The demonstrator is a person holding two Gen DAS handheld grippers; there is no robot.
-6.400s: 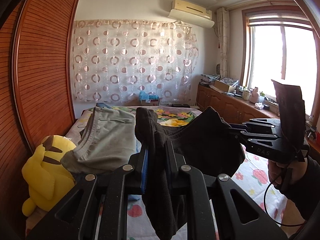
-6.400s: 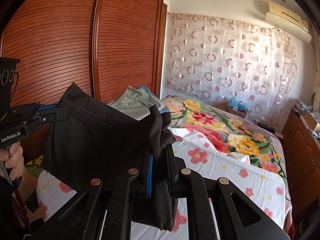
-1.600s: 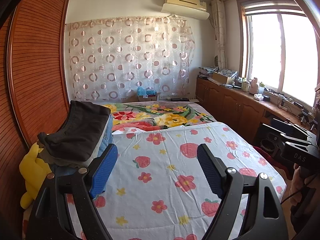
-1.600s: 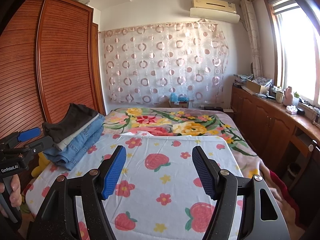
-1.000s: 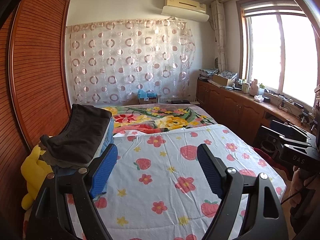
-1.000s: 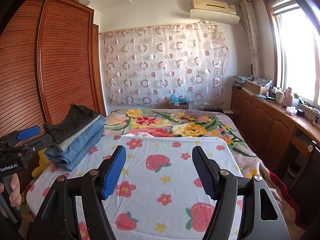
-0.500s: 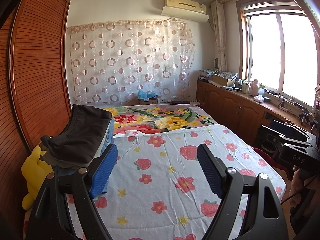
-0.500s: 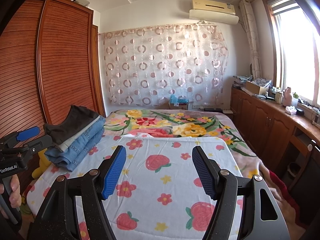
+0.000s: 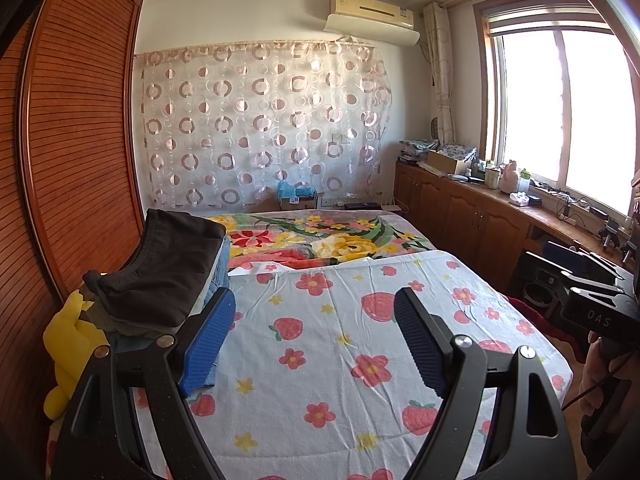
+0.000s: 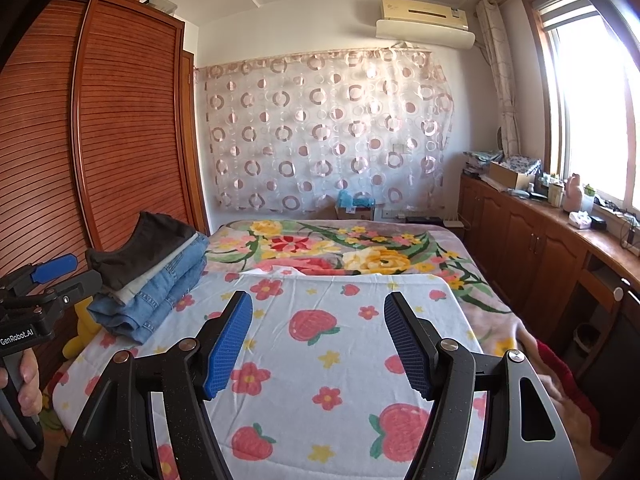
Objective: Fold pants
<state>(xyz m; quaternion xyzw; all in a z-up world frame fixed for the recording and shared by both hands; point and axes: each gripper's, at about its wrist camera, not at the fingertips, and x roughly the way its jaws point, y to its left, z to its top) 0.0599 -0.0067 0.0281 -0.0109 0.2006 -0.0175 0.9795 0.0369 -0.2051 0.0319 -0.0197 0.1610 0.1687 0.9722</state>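
The folded black pants (image 9: 160, 268) lie on top of a stack of folded clothes at the bed's left edge. In the right wrist view the black pants (image 10: 148, 246) top a pale garment and folded blue jeans (image 10: 160, 300). My left gripper (image 9: 316, 344) is open and empty, held above the bed to the right of the stack. My right gripper (image 10: 318, 344) is open and empty above the strawberry sheet (image 10: 340, 344). The left gripper also shows at the left edge of the right wrist view (image 10: 44, 292).
A yellow plush toy (image 9: 68, 352) sits beside the stack against the wooden wardrobe (image 9: 72, 152). A floral blanket (image 9: 320, 240) covers the far half of the bed. A wooden counter (image 9: 500, 216) with clutter runs along the right under the window.
Earlier both grippers were shut on the black pants, holding them up. Now the pants lie on the stack and both grippers are open. In the last second almost nothing has moved.
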